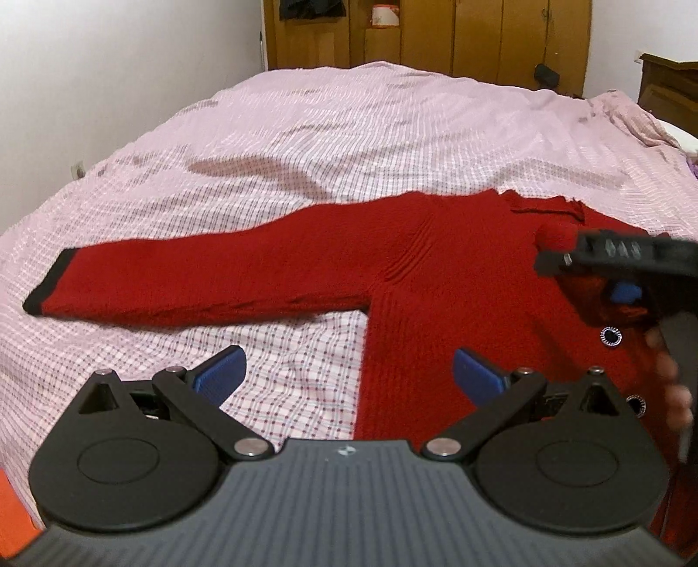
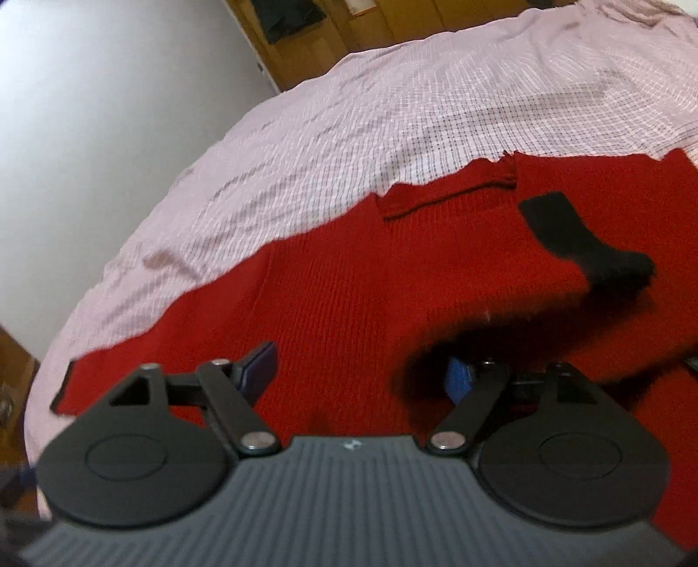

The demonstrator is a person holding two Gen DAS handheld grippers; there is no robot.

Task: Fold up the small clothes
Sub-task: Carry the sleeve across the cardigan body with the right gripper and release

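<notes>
A red knitted cardigan lies flat on the bed. Its one sleeve stretches out to the left and ends in a black cuff. Dark round buttons run down its front. My left gripper hovers open over the sheet and the cardigan's side edge, holding nothing. In the right wrist view the other sleeve lies folded across the cardigan, its black cuff uppermost. My right gripper is open just above the knit, and the sleeve's fold drapes close over its right finger.
The bed wears a pink checked sheet with soft wrinkles. A wooden wardrobe stands beyond the far end, a white wall to the left, dark wooden furniture at the right. A hand shows at the right edge.
</notes>
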